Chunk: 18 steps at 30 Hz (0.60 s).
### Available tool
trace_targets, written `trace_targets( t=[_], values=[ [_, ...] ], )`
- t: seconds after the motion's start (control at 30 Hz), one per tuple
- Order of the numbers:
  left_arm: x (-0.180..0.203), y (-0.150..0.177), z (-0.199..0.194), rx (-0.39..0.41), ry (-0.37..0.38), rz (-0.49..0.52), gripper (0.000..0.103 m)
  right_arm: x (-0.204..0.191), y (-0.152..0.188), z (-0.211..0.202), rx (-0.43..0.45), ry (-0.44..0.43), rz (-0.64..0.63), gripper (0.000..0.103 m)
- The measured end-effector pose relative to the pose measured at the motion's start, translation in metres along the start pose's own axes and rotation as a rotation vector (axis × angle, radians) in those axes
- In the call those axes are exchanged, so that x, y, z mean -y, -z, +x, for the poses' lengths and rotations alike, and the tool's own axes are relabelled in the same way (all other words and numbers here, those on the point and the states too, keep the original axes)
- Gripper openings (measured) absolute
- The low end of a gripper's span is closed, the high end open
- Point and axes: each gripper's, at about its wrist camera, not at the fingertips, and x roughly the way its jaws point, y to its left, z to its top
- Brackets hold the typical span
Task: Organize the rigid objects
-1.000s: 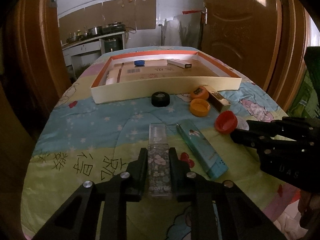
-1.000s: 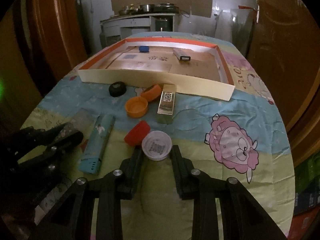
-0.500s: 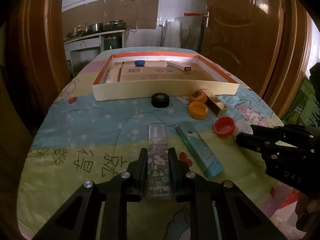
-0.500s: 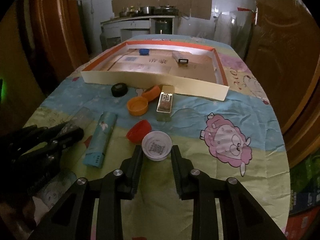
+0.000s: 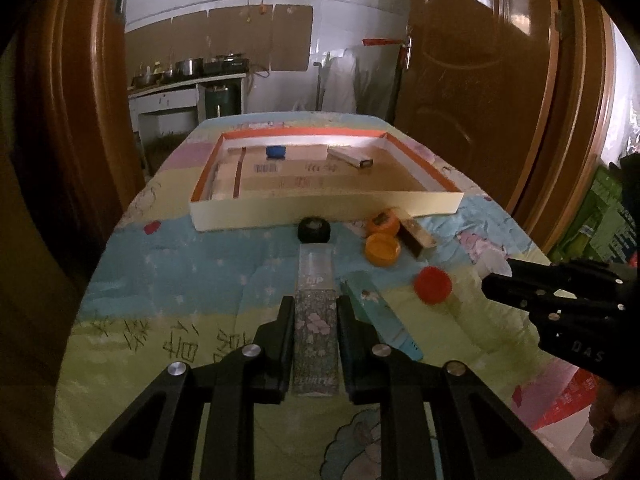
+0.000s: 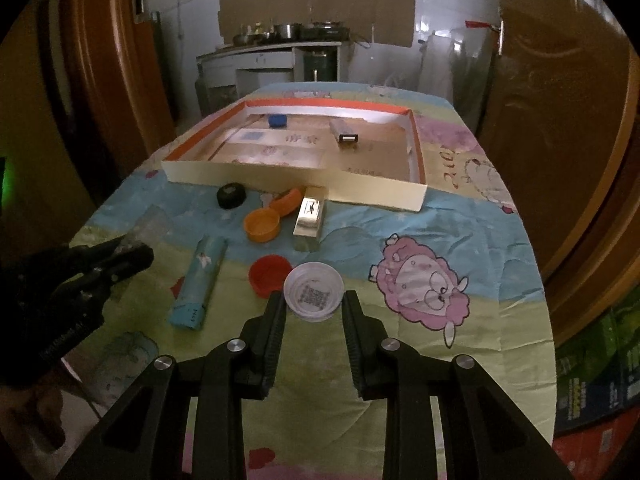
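Left gripper (image 5: pixel 314 322) clamps tight on the clear lip-gloss box (image 5: pixel 315 308), right gripper (image 6: pixel 313 310) pinches the white cap (image 6: pixel 313 291) at partial opening; both are held short of the tray (image 5: pixel 320 213), above the bedspread. Carry each over the tray's near wall, clear of the black cap (image 5: pixel 314 229) just before it, and release low inside beside the blue cap (image 5: pixel 275 151).
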Motion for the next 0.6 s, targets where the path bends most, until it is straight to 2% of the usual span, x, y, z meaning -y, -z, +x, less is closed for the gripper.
trace_targets(
  t=[0.33, 0.6],
  values=[
    [-0.002, -0.036, -0.015, 0.051, 0.006, 0.006, 0.020, 0.001, -0.019, -0.010, 0.040, 0.002, -0.010, 0.029],
    [-0.007, -0.067, -0.016, 0.088, -0.012, 0.010, 0.020, 0.002, -0.047, -0.015, 0.073, -0.008, -0.029, 0.029]
  ],
)
